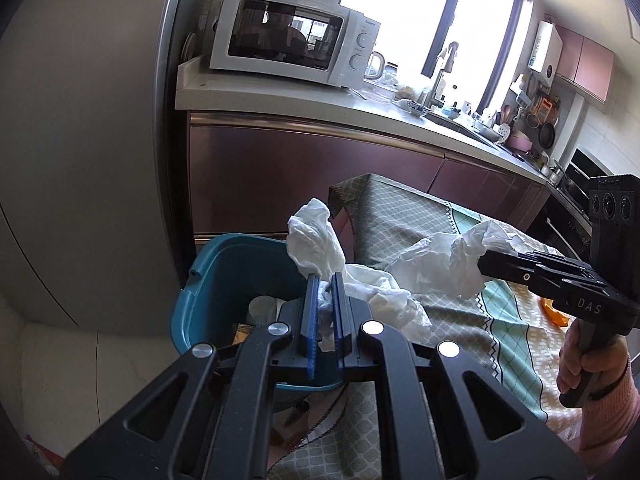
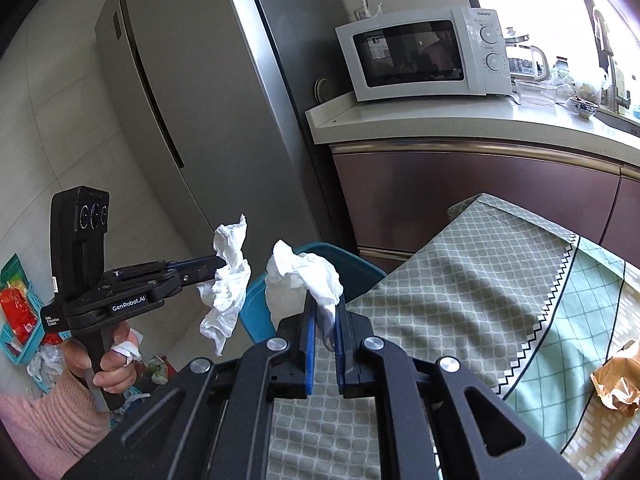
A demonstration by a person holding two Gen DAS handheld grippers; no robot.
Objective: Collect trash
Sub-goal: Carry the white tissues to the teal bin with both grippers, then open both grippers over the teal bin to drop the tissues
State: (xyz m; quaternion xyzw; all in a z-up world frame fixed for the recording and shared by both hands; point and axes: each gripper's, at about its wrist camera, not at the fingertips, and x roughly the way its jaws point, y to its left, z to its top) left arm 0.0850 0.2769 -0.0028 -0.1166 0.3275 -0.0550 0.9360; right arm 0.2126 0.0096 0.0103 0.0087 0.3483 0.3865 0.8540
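Observation:
Each gripper holds a crumpled white tissue. In the left wrist view my left gripper (image 1: 326,282) is shut on a tissue (image 1: 314,236) that sticks up above its blue pads, right at the near rim of a teal bin (image 1: 218,280). My right gripper (image 1: 486,266) comes in from the right over the table, shut on the second tissue (image 1: 448,262). In the right wrist view the right gripper (image 2: 325,306) pinches its tissue (image 2: 302,274) in front of the bin (image 2: 256,316). The left gripper (image 2: 216,266) holds its tissue (image 2: 226,284) hanging left of the bin.
A table under a green patterned cloth (image 2: 460,280) lies right of the bin, with a brown wrapper (image 2: 616,380) and an orange scrap (image 1: 554,314) on it. The bin holds pale cups. Behind stand a fridge (image 2: 208,100), a counter with a microwave (image 1: 288,44), and blue baskets (image 2: 20,312) on the floor.

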